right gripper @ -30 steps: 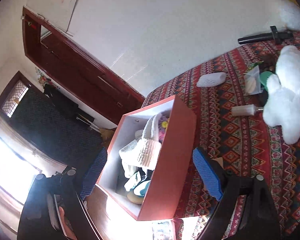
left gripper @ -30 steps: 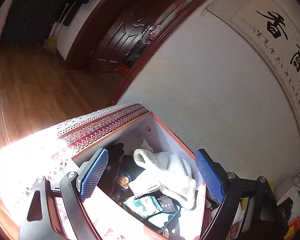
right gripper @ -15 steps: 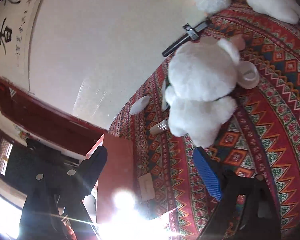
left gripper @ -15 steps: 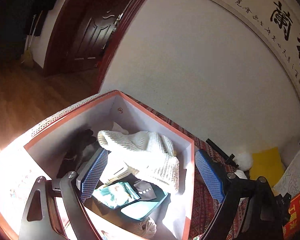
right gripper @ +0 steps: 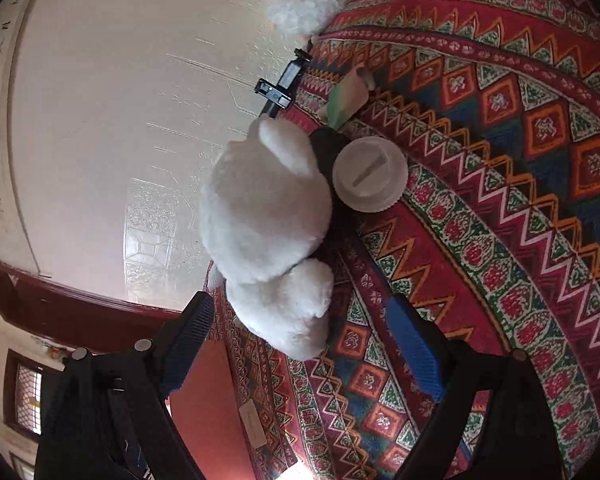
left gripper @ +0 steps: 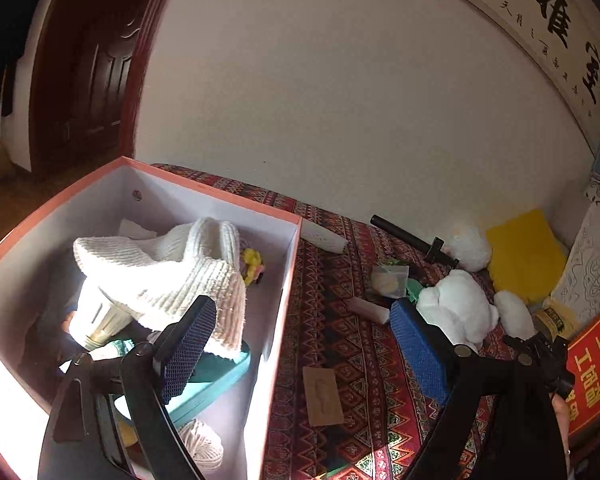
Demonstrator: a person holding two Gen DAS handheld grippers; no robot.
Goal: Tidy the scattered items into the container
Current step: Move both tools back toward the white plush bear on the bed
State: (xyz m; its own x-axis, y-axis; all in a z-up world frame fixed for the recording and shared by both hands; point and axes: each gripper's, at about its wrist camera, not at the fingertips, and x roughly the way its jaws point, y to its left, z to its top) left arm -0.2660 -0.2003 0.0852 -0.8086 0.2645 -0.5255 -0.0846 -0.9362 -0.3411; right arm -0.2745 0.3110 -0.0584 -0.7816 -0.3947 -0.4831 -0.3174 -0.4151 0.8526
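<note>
An orange box [left gripper: 288,264] with white inside stands on the patterned bed cover and holds a white knitted hat [left gripper: 160,272], a teal item and a ball of string. My left gripper [left gripper: 300,340] hangs open over the box's right wall, holding nothing. Scattered on the cover lie a white plush bear [left gripper: 456,304], a small tan card [left gripper: 322,396], a white tube [left gripper: 368,309] and a clear bag [left gripper: 388,280]. My right gripper [right gripper: 300,344] is open just in front of the plush bear [right gripper: 268,216], beside a white round lid [right gripper: 370,174].
A black stick with a clamp [left gripper: 412,240] lies by the wall, near a white fluffy ball [left gripper: 468,246] and a yellow pillow [left gripper: 524,256]. A red sign [left gripper: 592,376] stands at the right edge. The box's orange side [right gripper: 208,408] is at the lower left in the right wrist view.
Both views have swung from the box toward the scattered things on the bed. The right gripper has come down close to the plush bear. Both jaws stayed open.
</note>
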